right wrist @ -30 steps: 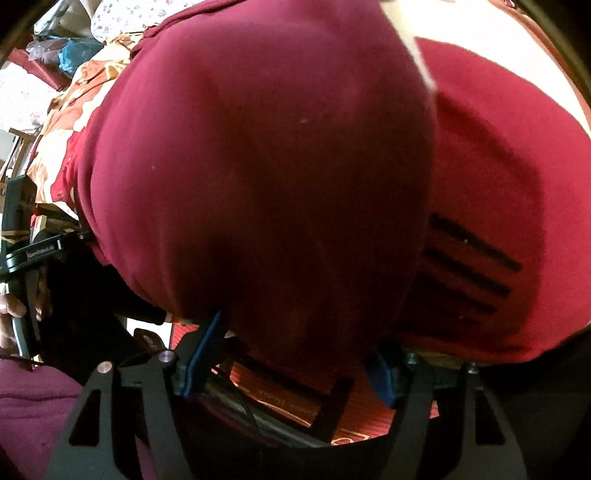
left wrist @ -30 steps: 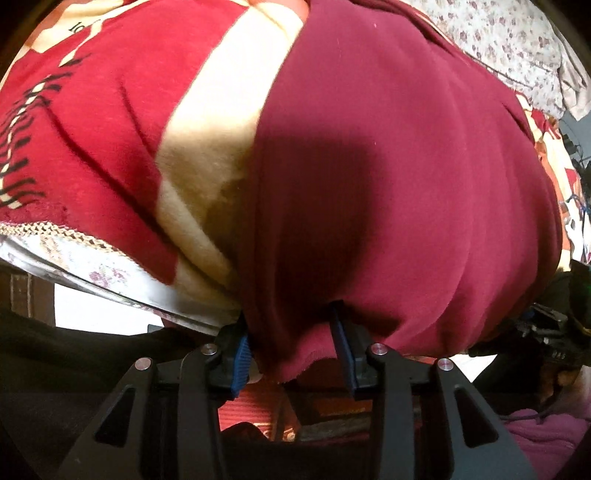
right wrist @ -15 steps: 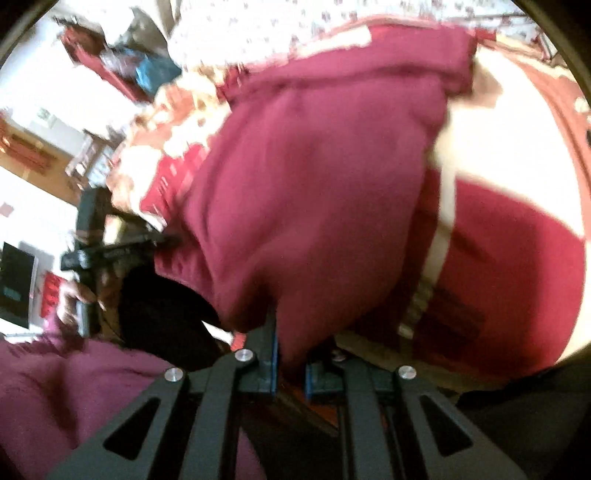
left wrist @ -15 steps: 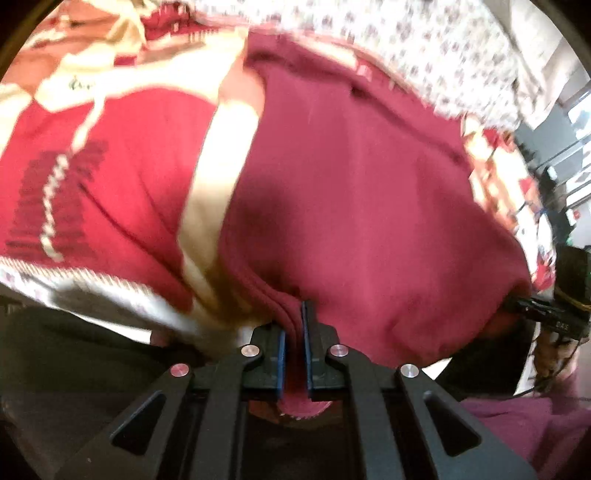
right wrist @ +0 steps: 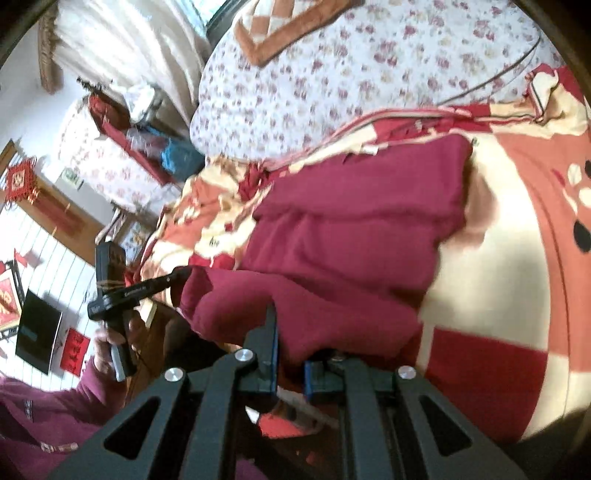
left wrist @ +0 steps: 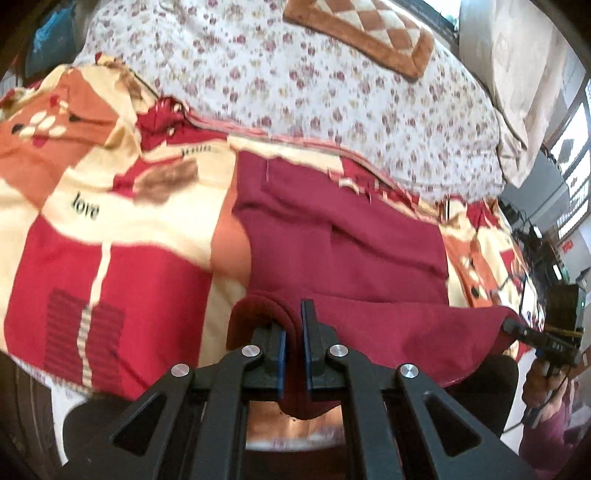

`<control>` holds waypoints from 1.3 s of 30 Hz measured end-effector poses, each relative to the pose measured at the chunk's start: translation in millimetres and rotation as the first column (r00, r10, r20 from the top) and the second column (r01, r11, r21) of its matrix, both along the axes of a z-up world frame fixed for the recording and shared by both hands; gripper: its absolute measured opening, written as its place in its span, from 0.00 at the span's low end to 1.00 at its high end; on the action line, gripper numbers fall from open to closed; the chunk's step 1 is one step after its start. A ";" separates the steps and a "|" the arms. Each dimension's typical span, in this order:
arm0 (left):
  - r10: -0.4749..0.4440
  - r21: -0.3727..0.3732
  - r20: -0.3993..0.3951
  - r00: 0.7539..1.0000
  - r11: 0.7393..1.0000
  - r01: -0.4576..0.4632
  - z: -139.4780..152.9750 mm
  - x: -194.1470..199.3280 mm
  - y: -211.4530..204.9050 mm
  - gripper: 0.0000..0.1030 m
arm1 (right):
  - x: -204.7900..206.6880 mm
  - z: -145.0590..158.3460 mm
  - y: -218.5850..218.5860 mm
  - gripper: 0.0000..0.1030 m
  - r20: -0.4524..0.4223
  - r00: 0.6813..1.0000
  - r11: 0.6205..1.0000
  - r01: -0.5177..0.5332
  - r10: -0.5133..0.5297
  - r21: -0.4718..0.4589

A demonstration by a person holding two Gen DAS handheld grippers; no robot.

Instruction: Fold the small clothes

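Note:
A maroon garment (left wrist: 343, 240) lies spread on a red, cream and orange blanket (left wrist: 110, 258). My left gripper (left wrist: 293, 332) is shut on the garment's near hem at one corner and lifts it off the blanket. My right gripper (right wrist: 290, 347) is shut on the other near corner of the same garment (right wrist: 351, 236). The near edge hangs stretched between the two grippers. The right gripper also shows at the right of the left wrist view (left wrist: 532, 332), and the left gripper shows at the left of the right wrist view (right wrist: 177, 275).
A floral quilt (left wrist: 314, 74) with a brown and cream checked mat (left wrist: 362, 33) lies beyond the garment. The bed's near edge runs just below the grippers. A cluttered shelf and wall hangings (right wrist: 29, 184) stand off to the side.
Both grippers closed on the garment's near hem, then rose and pulled back. The view went from tight against the cloth to the whole garment and quilt.

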State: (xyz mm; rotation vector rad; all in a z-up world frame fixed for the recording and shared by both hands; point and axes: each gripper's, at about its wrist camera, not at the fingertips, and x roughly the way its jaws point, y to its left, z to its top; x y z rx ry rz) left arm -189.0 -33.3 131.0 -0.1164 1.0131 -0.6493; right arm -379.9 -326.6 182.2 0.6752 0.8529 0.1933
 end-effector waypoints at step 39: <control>0.062 0.126 0.030 0.998 0.990 -0.066 -57.9 187.0 -127.6 0.00 | 179.1 -81.5 -126.5 0.09 -0.145 0.964 0.974 0.215 -0.223 -0.069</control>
